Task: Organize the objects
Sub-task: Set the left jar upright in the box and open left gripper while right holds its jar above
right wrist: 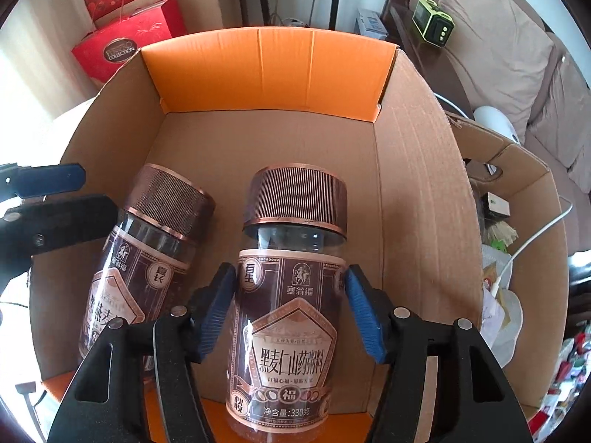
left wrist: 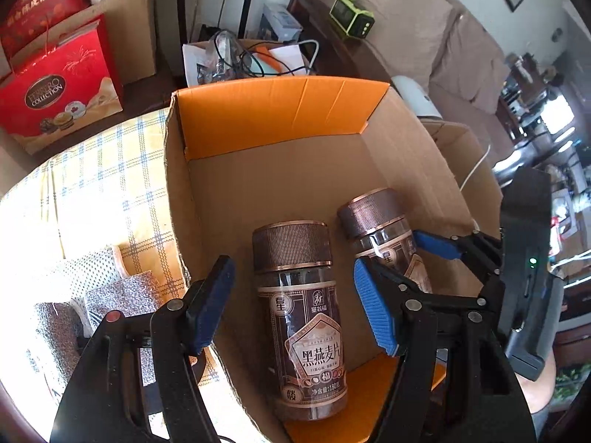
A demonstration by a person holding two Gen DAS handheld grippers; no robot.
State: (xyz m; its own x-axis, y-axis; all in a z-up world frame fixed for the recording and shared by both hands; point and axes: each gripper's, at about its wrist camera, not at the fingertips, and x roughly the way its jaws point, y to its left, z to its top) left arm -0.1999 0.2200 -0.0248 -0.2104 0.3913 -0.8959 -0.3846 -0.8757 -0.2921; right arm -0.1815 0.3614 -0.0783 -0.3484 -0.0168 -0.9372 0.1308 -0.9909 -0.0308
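The right claw [right wrist: 290,310] grips the brown-labelled clear jar with a ribbed copper lid [right wrist: 291,295], upright near the front edge of the open cardboard box [right wrist: 417,184]. The left claw [left wrist: 291,302] stands released around a second matching jar [left wrist: 301,317], its pads apart from it, just beside the first.

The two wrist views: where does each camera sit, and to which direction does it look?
Left wrist view: sits on the left hand-held gripper, looks steeply down into the cardboard box; its open fingers flank the left jar; the right hand-held gripper shows beside it.
Right wrist view: sits on the right hand-held gripper, looks down too; its pads touch the right jar.
Both share the box, both jars and the green device.
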